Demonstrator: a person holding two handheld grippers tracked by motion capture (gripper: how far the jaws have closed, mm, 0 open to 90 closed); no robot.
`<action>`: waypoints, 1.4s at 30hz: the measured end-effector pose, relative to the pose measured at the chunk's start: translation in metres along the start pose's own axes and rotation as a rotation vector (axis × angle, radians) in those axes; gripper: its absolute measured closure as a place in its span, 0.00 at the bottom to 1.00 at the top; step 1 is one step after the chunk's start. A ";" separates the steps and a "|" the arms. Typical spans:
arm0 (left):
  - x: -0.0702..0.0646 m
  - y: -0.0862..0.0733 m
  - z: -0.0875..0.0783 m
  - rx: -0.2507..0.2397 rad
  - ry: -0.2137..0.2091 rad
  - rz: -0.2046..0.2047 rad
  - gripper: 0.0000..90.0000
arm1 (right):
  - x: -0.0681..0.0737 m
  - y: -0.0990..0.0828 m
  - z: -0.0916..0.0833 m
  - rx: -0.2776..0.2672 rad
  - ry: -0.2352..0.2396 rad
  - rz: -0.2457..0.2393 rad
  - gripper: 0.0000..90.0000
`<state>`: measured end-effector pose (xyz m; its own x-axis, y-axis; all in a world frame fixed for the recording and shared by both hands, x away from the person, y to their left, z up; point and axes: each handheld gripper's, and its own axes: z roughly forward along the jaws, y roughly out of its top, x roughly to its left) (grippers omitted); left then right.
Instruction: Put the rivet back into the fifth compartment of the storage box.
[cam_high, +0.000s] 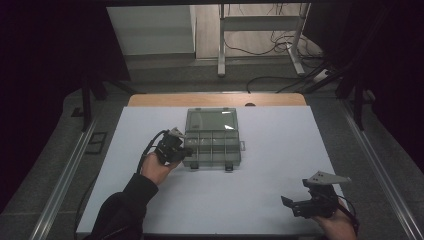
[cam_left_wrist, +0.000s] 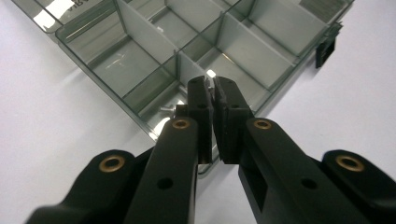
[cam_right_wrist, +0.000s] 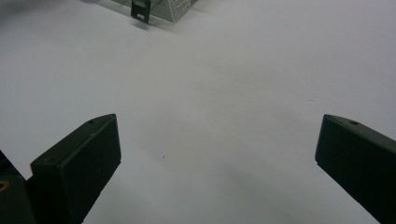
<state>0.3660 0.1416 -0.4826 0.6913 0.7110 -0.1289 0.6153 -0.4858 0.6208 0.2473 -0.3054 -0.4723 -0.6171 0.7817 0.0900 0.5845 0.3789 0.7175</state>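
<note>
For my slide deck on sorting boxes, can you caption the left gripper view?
Left tongs, nearly shut, poised over the near corner compartment of an open clear organizer box on a white table.

White worktop (cam_high: 260, 200), bare along the near edge and toward both near corners. Past the far edge, a strip of bare wood (cam_high: 150, 100). Beyond that, metal frame legs (cam_high: 220, 45) standing on a pale floor (cam_high: 250, 37), with loose dark cables (cam_high: 280, 42) trailing beside the right leg.

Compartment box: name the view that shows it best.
The high view: the whole compartment box shows there, lid open. The left gripper view gives close dividers at one corner, the right gripper view a latch and edge.
</note>
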 end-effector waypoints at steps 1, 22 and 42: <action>0.001 0.000 0.001 0.002 -0.001 -0.003 0.96 | 0.000 0.000 0.000 0.000 0.000 0.000 0.00; 0.002 -0.001 0.004 -0.003 -0.007 -0.015 0.86 | 0.000 0.000 0.000 0.001 0.004 -0.002 0.00; -0.010 -0.003 -0.022 -0.077 -0.027 -0.014 0.62 | 0.000 0.000 0.000 -0.003 0.005 -0.001 0.00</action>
<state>0.3491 0.1468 -0.4662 0.6932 0.7032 -0.1581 0.5951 -0.4346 0.6760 0.2471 -0.3054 -0.4720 -0.6201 0.7790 0.0928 0.5824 0.3778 0.7198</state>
